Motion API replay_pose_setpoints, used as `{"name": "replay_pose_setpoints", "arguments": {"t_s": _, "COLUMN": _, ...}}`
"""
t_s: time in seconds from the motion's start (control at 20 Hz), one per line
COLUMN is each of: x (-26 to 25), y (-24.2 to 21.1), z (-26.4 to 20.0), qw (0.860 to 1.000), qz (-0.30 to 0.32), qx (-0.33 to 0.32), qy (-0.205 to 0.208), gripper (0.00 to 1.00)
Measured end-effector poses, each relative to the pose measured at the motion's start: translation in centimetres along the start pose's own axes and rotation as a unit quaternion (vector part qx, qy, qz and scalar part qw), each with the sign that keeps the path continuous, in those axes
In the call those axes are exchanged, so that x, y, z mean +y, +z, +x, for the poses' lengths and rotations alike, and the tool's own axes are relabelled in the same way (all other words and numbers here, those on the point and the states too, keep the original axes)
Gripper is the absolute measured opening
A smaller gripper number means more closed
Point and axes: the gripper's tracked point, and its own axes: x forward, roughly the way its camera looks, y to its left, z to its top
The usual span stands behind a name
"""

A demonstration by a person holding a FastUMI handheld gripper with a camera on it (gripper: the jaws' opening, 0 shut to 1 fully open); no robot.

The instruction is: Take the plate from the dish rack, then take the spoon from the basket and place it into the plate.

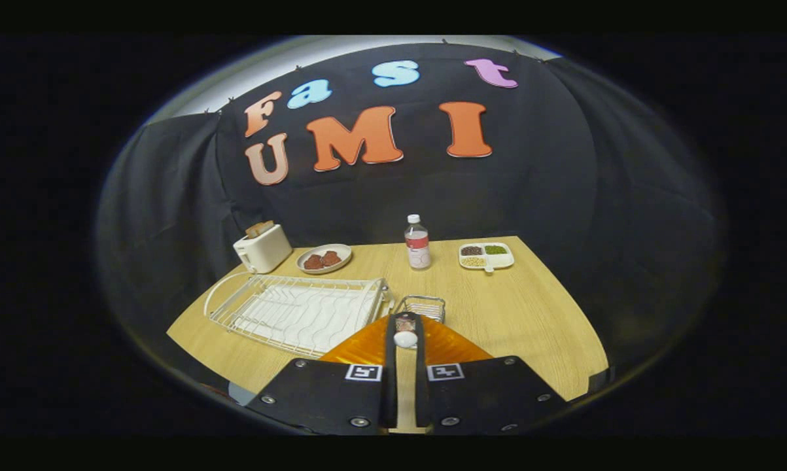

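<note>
An orange plate (452, 345) lies flat on the wooden table, just under my fingers and in front of the rack and the basket. My gripper (405, 322) hangs over the middle of the plate with its fingers close together. It is shut on a spoon (405, 339), whose white bowl shows in the narrow gap near the tips. The white wire dish rack (295, 311) stands to the left beyond the plate, with no dishes in it. A small wire basket (423, 305) sits just past the fingertips, at the right end of the rack.
A white toaster (262, 247), a plate of brown food (324, 258), a water bottle (417, 243) and a divided tray of beans (486, 256) line the back of the table (530, 314). Black cloth walls close in behind and at the sides.
</note>
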Motion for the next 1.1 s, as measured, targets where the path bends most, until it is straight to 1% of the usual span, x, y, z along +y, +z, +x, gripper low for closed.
{"name": "replay_pose_setpoints", "arguments": {"t_s": 0.5, "x": 2.3, "y": -2.4, "z": -5.0, "qw": 0.998, "qz": -0.031, "qx": 0.032, "qy": 0.054, "gripper": 0.11}}
{"name": "replay_pose_setpoints", "arguments": {"t_s": 0.7, "x": 3.7, "y": -3.8, "z": -6.0, "qw": 0.994, "qz": -0.039, "qx": 0.047, "qy": 0.095, "gripper": 0.11}}
{"name": "replay_pose_setpoints", "arguments": {"t_s": 1.0, "x": 5.3, "y": -5.0, "z": -7.2, "qw": 0.987, "qz": -0.054, "qx": 0.068, "qy": 0.132, "gripper": 0.11}}
{"name": "replay_pose_setpoints", "arguments": {"t_s": 1.1, "x": 5.9, "y": -5.9, "z": -7.4, "qw": 0.986, "qz": -0.063, "qx": 0.074, "qy": 0.138, "gripper": 0.11}}
